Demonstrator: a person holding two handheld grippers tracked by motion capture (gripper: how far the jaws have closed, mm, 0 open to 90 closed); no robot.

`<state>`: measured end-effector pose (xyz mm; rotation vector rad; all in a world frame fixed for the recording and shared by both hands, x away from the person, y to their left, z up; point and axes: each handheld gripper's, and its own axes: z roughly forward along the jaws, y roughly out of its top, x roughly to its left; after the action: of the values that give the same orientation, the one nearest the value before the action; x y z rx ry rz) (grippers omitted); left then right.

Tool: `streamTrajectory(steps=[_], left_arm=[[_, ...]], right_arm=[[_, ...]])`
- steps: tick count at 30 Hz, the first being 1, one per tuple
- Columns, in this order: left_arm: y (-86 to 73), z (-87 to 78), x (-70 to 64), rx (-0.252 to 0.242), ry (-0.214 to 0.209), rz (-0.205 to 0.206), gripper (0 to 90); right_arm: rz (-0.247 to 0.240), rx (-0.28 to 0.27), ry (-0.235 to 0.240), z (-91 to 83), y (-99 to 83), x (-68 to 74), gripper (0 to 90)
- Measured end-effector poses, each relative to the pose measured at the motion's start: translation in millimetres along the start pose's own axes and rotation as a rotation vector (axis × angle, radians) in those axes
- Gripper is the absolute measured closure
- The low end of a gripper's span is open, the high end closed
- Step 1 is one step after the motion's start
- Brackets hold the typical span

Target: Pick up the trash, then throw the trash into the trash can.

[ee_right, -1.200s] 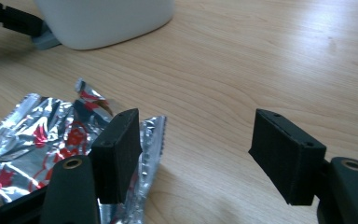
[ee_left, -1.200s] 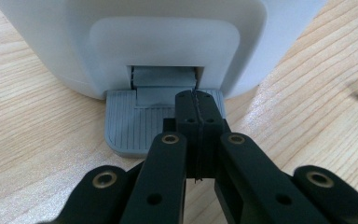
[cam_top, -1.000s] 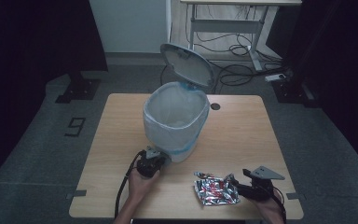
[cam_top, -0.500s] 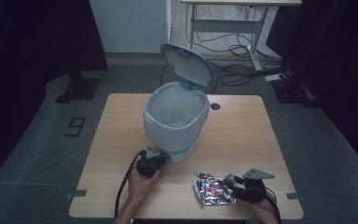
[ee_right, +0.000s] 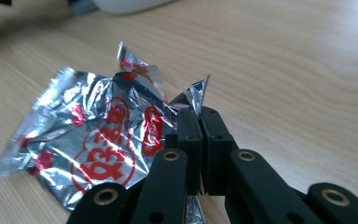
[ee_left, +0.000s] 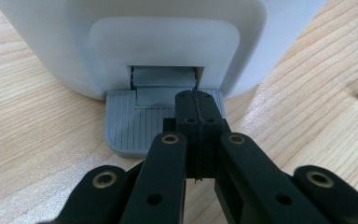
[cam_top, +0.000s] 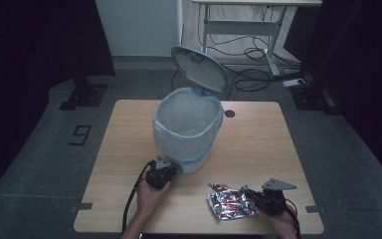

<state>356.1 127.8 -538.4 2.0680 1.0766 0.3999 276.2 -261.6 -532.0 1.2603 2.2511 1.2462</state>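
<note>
The counter (cam_top: 258, 149) carries a bin (cam_top: 186, 130), lid (cam_top: 199, 68) tipped up. Its pedal (ee_left: 135, 123) sits under the left hand-held gripper (ee_left: 198, 100), jaws clenched together and resting on it, the left hand (cam_top: 149, 196) reaching forward. Near the front edge, the right hand-held gripper (ee_right: 196, 116) lies low, grasping the wrapper (ee_right: 98, 144) by its crumpled edge.
</note>
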Motion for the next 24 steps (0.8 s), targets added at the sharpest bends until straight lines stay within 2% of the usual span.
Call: streamTrajectory(steps=[8, 11, 15, 19, 24], left_arm=[[-0.1, 0.0, 0.2, -0.001, -0.001, 0.002, 90.0], [-0.2, 0.0, 0.1, -0.002, -0.001, 0.002, 90.0], [-0.1, -0.1, -1.7, 0.001, 0.013, 0.023, 90.0], [0.0, 0.0, -1.8, 0.001, 0.012, 0.022, 90.0], [0.0, 0.1, -1.1, 0.0, 0.008, 0.02, 90.0]], right_arm=[[0.036, -0.078, -0.011, -15.5, 5.1, -8.0, 88.6], [0.041, -0.097, -0.012, -19.8, 6.8, -9.5, 88.8], [0.033, -0.112, -0.007, -24.1, 9.5, -9.3, 89.3], [0.033, -0.131, -0.005, -28.4, 11.8, -9.7, 89.4], [0.054, -0.164, 0.004, -34.3, 13.6, -13.6, 89.5]])
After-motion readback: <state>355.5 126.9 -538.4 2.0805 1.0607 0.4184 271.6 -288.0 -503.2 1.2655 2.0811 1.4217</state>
